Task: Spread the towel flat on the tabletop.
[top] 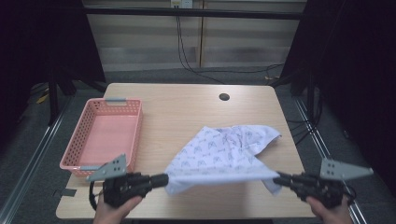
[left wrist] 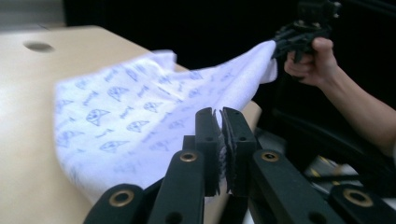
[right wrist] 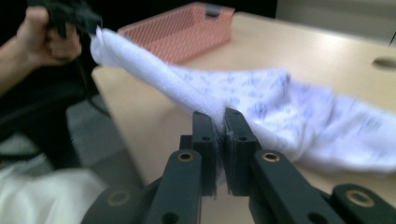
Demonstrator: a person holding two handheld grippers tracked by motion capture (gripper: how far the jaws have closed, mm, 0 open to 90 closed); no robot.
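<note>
Both tools (top: 164, 179) (top: 278, 178) pinch patterned cloth (top: 224, 149) taut.

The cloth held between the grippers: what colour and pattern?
White cloth with small blue printed motifs, clearest in the left gripper view.

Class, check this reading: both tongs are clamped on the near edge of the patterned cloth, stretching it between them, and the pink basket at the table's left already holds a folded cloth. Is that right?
One slip. The pink basket is empty, as the high view shows. The rest holds: the left tongs and right tongs are clamped on the near edge of the patterned cloth, stretching it between them.
</note>
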